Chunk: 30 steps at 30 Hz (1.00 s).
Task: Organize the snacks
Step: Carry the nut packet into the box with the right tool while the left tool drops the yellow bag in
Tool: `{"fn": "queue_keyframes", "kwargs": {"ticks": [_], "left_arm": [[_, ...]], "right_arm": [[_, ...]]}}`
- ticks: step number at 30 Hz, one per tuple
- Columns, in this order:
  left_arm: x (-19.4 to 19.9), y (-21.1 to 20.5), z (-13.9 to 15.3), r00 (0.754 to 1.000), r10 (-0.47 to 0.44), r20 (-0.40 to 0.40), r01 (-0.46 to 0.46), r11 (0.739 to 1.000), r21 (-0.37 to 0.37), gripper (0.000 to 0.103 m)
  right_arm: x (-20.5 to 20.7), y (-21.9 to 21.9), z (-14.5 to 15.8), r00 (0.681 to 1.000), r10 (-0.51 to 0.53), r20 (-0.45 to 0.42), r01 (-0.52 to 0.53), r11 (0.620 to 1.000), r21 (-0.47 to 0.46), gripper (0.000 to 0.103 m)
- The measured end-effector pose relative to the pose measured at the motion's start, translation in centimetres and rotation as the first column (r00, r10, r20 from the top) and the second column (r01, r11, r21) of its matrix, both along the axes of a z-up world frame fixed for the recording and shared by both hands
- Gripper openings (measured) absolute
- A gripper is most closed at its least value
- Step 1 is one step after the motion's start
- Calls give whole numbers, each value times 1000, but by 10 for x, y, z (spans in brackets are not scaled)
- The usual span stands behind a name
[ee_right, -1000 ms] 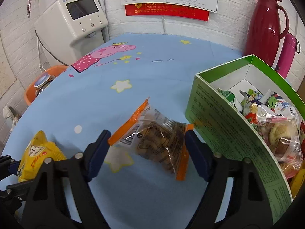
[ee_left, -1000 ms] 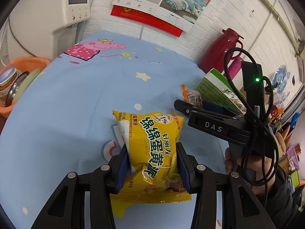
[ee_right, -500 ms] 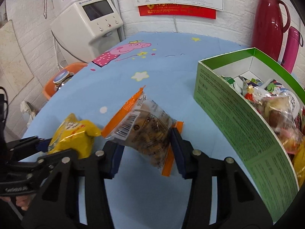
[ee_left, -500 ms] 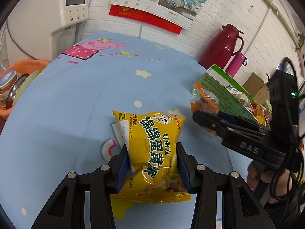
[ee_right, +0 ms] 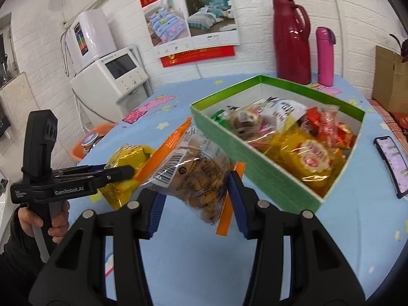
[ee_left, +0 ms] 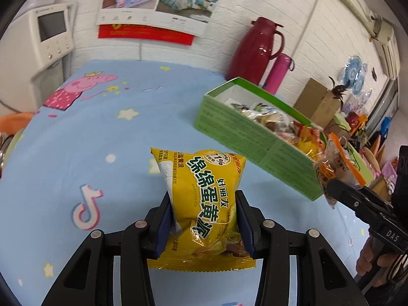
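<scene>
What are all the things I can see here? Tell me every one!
yellow snack bag: 1, yellow, held in the left gripper
clear snack bag: 1, clear with orange edges, held in the right gripper
snack box: 1, green, on the table, full of snacks
table: 1, blue cartoon cloth
thermos jug: 1, dark red, by the wall
bottle: 1, pink, beside the jug
phone: 1, dark, right of the box
white machine: 1, left of the table
left gripper: 1, black, jaws shut
right gripper: 1, black, jaws shut
</scene>
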State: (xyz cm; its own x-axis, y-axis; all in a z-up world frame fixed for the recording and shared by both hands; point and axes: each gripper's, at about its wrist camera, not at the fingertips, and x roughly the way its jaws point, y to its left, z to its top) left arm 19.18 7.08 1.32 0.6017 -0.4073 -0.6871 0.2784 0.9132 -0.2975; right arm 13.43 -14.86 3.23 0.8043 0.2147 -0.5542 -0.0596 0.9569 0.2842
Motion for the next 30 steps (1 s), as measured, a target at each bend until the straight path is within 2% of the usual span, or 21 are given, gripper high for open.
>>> {"fn": "queue_keyframes", "kwargs": {"ticks": [6, 11, 20, 30], "left_arm": [[19, -52, 51, 995, -74, 69, 74, 997, 7, 46], [54, -87, 67, 994, -73, 81, 70, 997, 30, 46], [123, -121, 53, 997, -46, 57, 43, 998, 55, 46], [167, -139, 25, 999, -43, 18, 40, 993, 107, 47]], "right_arm": [[-8, -39, 24, 996, -74, 56, 75, 997, -14, 50], [11, -67, 36, 992, -113, 63, 115, 992, -41, 50], [95, -108, 31, 992, -102, -70, 94, 990, -108, 50], [163, -116, 10, 981, -67, -182, 49, 994, -98, 51]]}}
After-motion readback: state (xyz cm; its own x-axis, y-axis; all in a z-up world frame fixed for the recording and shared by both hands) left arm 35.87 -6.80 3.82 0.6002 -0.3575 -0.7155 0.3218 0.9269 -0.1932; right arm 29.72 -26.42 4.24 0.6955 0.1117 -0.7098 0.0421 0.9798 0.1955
